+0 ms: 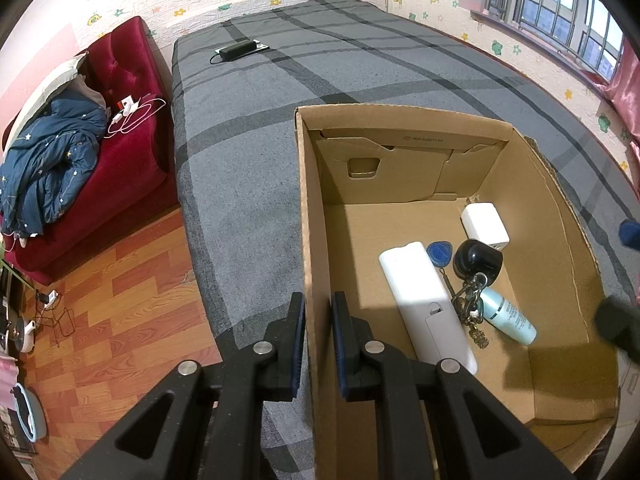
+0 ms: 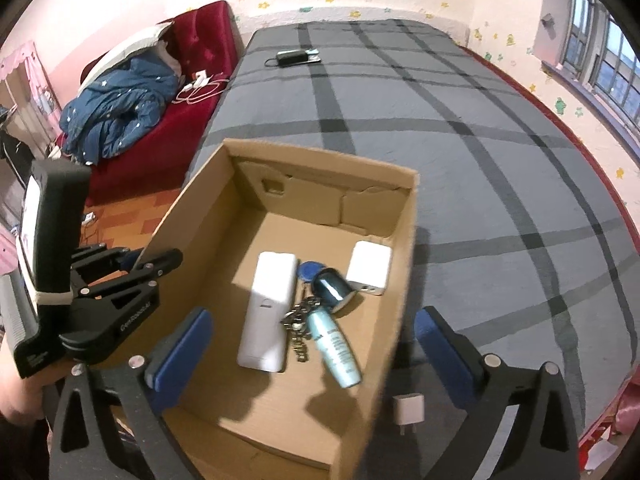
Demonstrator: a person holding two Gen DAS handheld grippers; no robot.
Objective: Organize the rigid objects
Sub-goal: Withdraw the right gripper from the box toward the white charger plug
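Cardboard first: our left tool (image 1: 318,322) pinches the left wall of the box (image 1: 310,216), which sits on the bed (image 1: 248,152). Inside we see, left to right, a white remote (image 2: 269,312), keys (image 2: 297,322), a teal tube (image 2: 335,347) and a white charger (image 2: 369,267). Our right tool (image 2: 308,354) hangs spread wide above them, gripping nothing. A small plug (image 2: 408,408) lies on the bed just right of the box.

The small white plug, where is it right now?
In the right wrist view, the small white plug lies on the grey bedspread, just outside the cardboard box's right wall.
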